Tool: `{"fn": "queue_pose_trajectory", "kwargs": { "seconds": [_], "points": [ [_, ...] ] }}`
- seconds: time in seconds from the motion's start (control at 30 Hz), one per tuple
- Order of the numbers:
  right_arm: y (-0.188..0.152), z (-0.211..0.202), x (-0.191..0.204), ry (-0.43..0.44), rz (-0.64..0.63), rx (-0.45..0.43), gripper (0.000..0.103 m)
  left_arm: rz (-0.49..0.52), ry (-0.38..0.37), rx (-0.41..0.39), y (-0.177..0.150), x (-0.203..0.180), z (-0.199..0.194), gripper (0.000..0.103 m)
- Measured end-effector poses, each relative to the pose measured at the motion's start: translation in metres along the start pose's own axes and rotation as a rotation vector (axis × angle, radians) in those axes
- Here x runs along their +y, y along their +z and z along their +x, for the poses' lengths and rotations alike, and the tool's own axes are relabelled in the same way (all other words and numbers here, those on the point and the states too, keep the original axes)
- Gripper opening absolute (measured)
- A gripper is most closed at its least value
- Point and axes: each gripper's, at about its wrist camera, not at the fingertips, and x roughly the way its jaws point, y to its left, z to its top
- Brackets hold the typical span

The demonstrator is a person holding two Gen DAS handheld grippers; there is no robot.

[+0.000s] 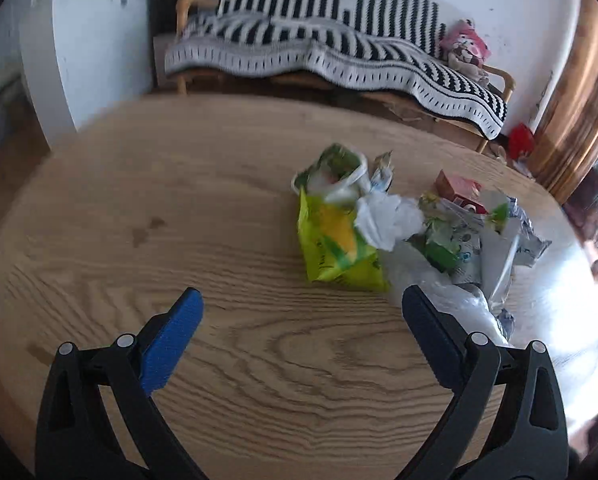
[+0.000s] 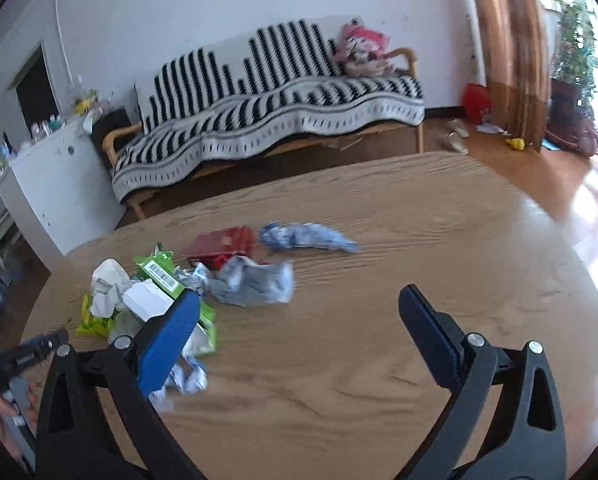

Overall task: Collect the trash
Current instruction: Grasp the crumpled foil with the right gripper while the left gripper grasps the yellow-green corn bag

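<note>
A heap of trash lies on the round wooden table [image 1: 179, 200]. In the left wrist view it holds a yellow-green bag [image 1: 335, 244], crumpled white tissue [image 1: 387, 220], a red box [image 1: 457, 192] and clear plastic [image 1: 451, 296]. My left gripper [image 1: 303, 300] hangs open above bare wood, left of the heap. The right wrist view shows the same heap: a green box [image 2: 167, 276], the red box [image 2: 223, 244], a blue-white wrapper [image 2: 307, 236] and a grey crumpled wrapper [image 2: 255, 282]. My right gripper [image 2: 299, 300] is open and empty, its left finger [image 2: 171, 336] over the heap's near edge.
A sofa under a black-and-white striped blanket [image 1: 319, 48] stands behind the table [image 2: 419, 240], with a plush toy [image 1: 465, 46] on it. A white cabinet [image 2: 59, 184] is at the left. A hand on the other gripper [image 2: 15, 380] shows at lower left. Curtains [image 2: 511, 40] hang at right.
</note>
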Motion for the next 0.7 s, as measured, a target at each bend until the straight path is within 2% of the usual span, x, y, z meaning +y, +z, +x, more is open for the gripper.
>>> {"fn": "queue_pose_trajectory", "kwargs": {
  "seconds": [0.07,0.13,0.33,0.43,0.5,0.53,0.6,0.63,0.67,0.7],
  "points": [
    [0.006,0.023,0.015,-0.010,-0.003,0.025,0.096,0.023,-0.005,-0.009,0.001,-0.001,0.008,0.097],
    [0.014,0.042,0.029,-0.041,-0.030,0.034,0.096,0.070,0.032,-0.007,0.005,-0.003,0.022,0.097],
    [0.012,0.087,0.039,-0.051,0.037,0.089,0.096,0.079,-0.085,0.046,0.021,-0.018,0.067,0.097],
    [0.011,0.108,0.036,-0.053,0.077,0.139,0.096,0.105,-0.085,0.061,0.024,-0.029,0.083,0.096],
    [0.010,0.119,0.035,-0.074,0.068,0.154,0.096,0.098,-0.096,0.085,0.026,-0.031,0.093,0.075],
    [0.009,0.130,0.037,-0.092,0.057,0.172,0.096,0.092,-0.112,0.104,0.026,-0.031,0.097,0.056],
    [0.007,0.144,0.035,-0.074,0.063,0.207,0.090,0.075,-0.117,0.100,0.028,-0.028,0.099,0.054],
    [0.005,0.149,0.032,-0.021,0.090,0.221,0.077,0.072,-0.129,0.099,0.028,-0.027,0.100,0.050],
    [0.005,0.149,0.029,0.020,0.108,0.220,0.070,0.062,-0.138,0.096,0.028,-0.025,0.099,0.049],
    [0.004,0.148,0.026,0.032,0.124,0.216,0.068,0.055,-0.144,0.086,0.029,-0.024,0.097,0.048]
  ]
}}
